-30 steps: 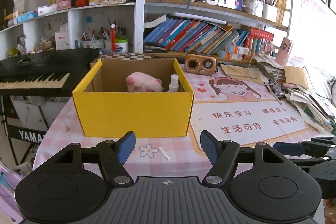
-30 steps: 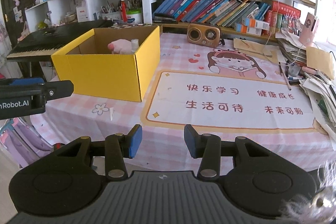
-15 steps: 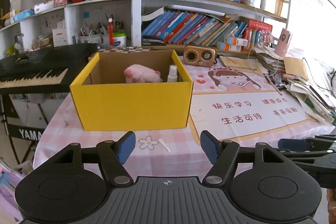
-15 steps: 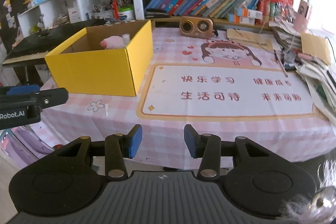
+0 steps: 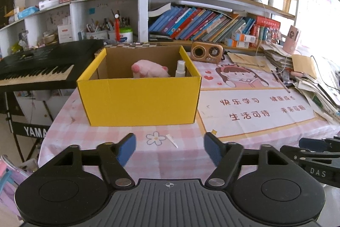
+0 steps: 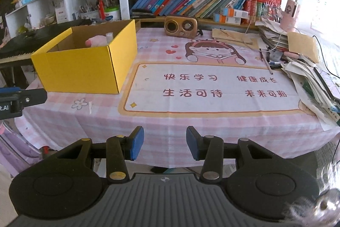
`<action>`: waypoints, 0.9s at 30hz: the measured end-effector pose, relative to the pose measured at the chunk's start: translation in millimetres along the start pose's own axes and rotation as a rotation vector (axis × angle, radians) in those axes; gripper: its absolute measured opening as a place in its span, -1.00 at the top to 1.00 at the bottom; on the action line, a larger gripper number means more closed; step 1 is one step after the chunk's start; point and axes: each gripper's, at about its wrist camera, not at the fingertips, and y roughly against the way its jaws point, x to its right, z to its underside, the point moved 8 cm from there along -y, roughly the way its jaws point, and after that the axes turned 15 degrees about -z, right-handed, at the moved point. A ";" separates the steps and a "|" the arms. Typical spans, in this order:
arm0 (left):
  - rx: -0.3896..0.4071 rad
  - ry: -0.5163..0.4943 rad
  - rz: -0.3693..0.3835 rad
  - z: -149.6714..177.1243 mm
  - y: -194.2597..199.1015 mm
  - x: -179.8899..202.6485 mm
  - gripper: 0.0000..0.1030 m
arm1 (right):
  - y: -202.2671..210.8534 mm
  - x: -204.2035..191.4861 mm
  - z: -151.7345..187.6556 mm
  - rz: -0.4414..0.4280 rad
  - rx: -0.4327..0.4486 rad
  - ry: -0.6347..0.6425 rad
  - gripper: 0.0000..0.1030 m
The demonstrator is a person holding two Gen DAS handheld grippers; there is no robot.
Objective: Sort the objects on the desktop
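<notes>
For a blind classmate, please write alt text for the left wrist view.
An open, empty left gripper faces a yellow box on a pink checked tablecloth. Inside the box are a pink plush toy and a small spray bottle; bookshelves stand behind.

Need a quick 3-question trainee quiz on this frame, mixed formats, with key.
1. True or false: the left gripper and the right gripper each hold an object.
2. Which sits in the yellow cardboard box beside the pink plush toy? A) spray bottle B) stapler C) mug
3. Fill in: the retro speaker stands on the tablecloth to the box's ____.

Key: 1 false, both open and empty; 2 A, spray bottle; 3 right.
</notes>
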 end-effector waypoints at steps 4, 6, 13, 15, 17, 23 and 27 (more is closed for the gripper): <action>-0.001 -0.025 0.018 2.7 3.9 7.6 -0.64 | 7.4 -2.7 7.0 0.002 0.002 -0.007 0.16; 0.002 -0.031 0.024 3.7 5.8 11.4 -0.67 | 10.8 -5.2 12.4 -0.005 0.001 -0.012 0.14; 0.009 -0.042 0.057 4.8 12.7 23.5 -0.69 | 17.0 -10.6 20.7 -0.006 -0.001 -0.006 0.09; 0.008 -0.039 0.059 5.2 13.4 25.0 -0.69 | 20.5 -9.2 20.2 0.002 0.007 -0.005 0.07; 0.010 -0.036 0.060 4.4 13.7 25.7 -0.69 | 23.6 -6.6 19.9 0.010 0.011 -0.008 0.07; 0.013 -0.020 0.058 2.4 13.8 25.6 -0.69 | 28.4 -1.8 20.3 0.020 0.011 -0.013 0.05; 0.015 -0.019 0.056 1.2 13.7 26.1 -0.69 | 30.4 0.4 18.6 0.024 0.018 -0.010 0.05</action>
